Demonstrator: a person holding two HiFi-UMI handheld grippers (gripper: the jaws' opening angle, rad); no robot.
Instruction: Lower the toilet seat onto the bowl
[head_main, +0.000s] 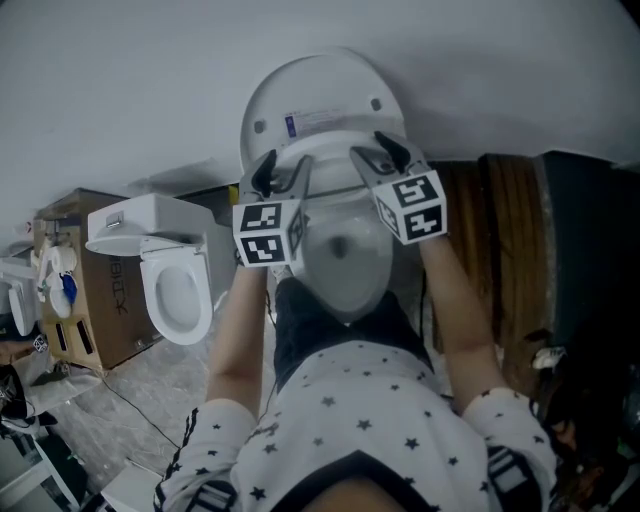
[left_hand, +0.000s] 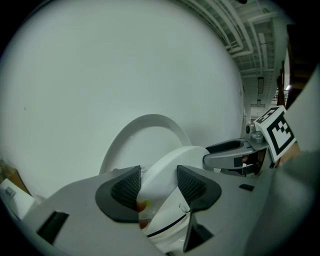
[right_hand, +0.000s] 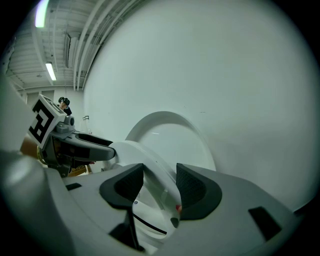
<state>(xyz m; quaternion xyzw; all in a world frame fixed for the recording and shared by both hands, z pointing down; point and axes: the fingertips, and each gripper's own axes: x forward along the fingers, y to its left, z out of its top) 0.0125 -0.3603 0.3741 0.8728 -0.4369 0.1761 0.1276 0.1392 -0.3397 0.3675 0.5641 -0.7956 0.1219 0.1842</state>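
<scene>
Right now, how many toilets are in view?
2: the near toilet straight ahead, its lid raised; the second toilet at left against the cardboard box. Others may be hidden at the left edge.

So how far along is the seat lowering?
Done: the toilet seat is off the upright lid and gripped on both sides.
In hand: the left gripper and the right gripper each clamp the seat's rim. The seat is tilted, partway between lid and bowl.
Left: bring the seat down flat onto the bowl, then release.
</scene>
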